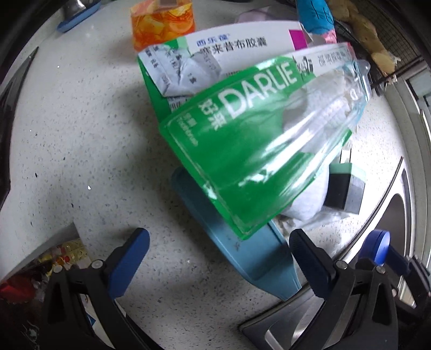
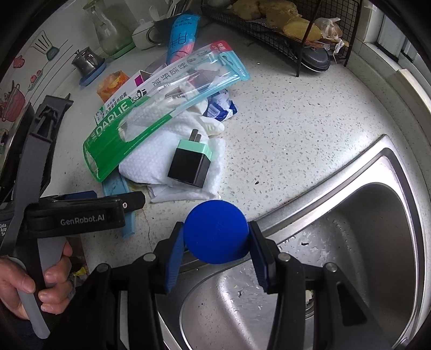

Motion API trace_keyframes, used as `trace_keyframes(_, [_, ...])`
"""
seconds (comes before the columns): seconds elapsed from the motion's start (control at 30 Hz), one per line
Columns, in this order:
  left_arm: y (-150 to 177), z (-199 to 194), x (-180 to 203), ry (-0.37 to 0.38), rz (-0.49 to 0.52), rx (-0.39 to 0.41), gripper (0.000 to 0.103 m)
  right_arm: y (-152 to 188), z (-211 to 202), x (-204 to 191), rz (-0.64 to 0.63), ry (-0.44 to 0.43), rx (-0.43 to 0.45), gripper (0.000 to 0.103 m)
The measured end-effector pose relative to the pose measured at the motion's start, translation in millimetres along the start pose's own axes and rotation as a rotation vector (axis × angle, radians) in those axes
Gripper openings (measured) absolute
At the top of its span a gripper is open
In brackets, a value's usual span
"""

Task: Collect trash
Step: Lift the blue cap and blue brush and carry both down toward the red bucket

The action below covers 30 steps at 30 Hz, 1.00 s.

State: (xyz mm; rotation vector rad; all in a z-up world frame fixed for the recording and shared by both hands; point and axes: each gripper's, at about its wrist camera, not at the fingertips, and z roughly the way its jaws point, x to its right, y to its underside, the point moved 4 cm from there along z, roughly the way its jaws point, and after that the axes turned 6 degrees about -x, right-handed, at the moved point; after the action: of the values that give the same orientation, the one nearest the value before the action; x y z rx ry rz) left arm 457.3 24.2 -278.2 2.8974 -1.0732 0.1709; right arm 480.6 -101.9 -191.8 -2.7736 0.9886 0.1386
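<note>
The right gripper (image 2: 215, 243) holds a round blue lid (image 2: 215, 231) of matte plastic; its two blue pads press on the lid's edges from both sides. It is above the rim of the steel sink (image 2: 350, 215), which is smooth, shiny and wet inside.

The left gripper (image 1: 218, 258) has its jaws wide apart, with nothing between them. It hangs just above the pile of trash on the speckled white stone worktop (image 1: 80, 134).

The landmark in this pile is the green toothbrush package (image 2: 113, 134) (the word DARLIE is printed on it), a long flat card with a clear, glossy plastic blister. Under it lies a crumpled white paper towel (image 2: 161, 161) with a dotted, embossed texture. On this towel, just beside the package on the sink side, rests a small black charger cube (image 2: 190, 164) with a mint-green top and two metal pins. A flat blue plastic strip (image 2: 118, 193) comes out from under the package's lower end. Behind the package lie a white medicine box (image 1: 242, 43) and an orange printed carton (image 1: 161, 24). A crumpled blue-white wrapper (image 2: 221, 107) lies near the package's far end.
</note>
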Motion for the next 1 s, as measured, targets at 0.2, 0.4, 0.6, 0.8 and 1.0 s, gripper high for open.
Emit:
trace_keyframes(0.2, [-2.5,1.0,-1.6,-0.106,-0.014,0.004,0.103,-0.1,2.6,-3.9,0.003,0.001,-0.006,0.043])
trace_keyframes(0.4, [1.4,0.8,-23.5,-0.109,0.019,-0.002,0.102,-1.9,0.4,-2.5,0.037,-0.003,0.006,0.043])
trace_keyframes(0.6, [-16.5,-1.2,-41.7,-0.123,0.024,0.008,0.100,-1.5,7.0,-13.7,0.023,-0.021,-0.008,0.043])
trace_keyframes(0.8, [-29.1,-12.2,-23.5,-0.117,0.120,0.054,0.064,-6.0,11.9,-21.1,0.024,-0.027,-0.011,0.043])
trace_keyframes(1.0, [-25.2,-16.0,2.5,-0.089,0.210,0.059,0.035,-11.3,11.2,-28.4,0.039,-0.031,0.003,0.043])
